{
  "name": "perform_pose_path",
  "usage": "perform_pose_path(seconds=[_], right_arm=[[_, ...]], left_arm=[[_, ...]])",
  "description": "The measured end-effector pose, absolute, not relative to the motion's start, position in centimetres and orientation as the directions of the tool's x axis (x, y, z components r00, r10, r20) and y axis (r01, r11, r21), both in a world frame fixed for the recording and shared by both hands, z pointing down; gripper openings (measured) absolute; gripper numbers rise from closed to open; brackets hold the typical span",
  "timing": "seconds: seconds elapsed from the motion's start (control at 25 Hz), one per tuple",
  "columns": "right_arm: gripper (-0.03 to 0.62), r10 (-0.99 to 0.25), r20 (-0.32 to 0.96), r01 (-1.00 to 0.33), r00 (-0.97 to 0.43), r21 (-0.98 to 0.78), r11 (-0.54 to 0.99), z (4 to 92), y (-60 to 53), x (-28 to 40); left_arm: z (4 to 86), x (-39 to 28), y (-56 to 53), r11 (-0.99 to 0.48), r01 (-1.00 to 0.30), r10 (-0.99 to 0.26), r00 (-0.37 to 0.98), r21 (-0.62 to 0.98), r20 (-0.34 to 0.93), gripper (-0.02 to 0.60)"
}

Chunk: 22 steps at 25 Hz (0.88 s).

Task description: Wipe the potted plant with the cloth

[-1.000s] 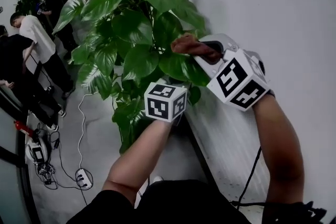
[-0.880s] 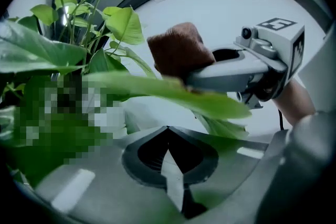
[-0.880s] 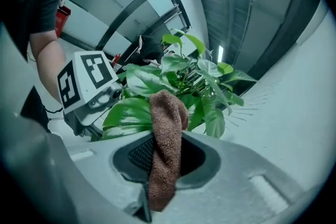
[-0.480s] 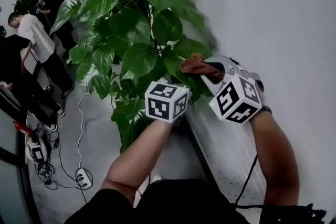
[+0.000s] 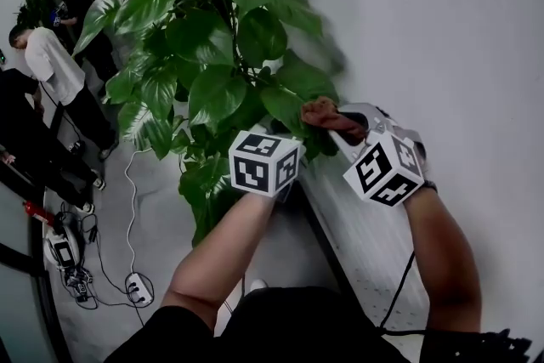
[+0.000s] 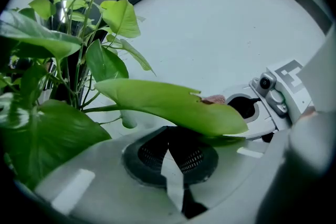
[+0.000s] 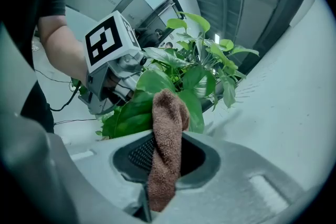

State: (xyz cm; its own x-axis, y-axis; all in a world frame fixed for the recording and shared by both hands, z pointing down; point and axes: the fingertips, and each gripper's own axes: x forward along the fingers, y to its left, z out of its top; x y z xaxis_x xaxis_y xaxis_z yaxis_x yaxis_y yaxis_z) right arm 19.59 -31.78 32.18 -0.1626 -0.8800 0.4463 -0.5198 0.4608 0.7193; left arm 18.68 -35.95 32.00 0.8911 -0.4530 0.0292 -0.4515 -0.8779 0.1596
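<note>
Potted plant (image 5: 212, 55) stands close against the white wall (image 5: 442, 13), its pot hidden behind the leaves and the person's arms. The right gripper (image 7: 165, 141) pinches a brown cloth (image 7: 167, 149) between its 2 jaws, and the cloth's bunched top presses against a broad lower leaf (image 6: 168, 107) on the wall side of the plant. The left gripper (image 6: 176, 152) sits just under that same leaf with its jaws pressed together, nothing visible between them; the leaf lies across just past their tips. At the left edge, 2 people (image 5: 51, 64) stand well apart from the plant.
</note>
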Motion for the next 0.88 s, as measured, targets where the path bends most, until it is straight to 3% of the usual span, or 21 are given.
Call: perform_pose_path(seconds=[0.88], right_arm=[[0.064, -0.881, 0.440, -0.731, -0.175, 0.541, 0.415, 38.4, -29.2, 22.5]], left_arm=[[31.8, 17.8, -36.0, -0.869, -0.464, -0.467, 0.884, 0.168, 0.024, 0.017]])
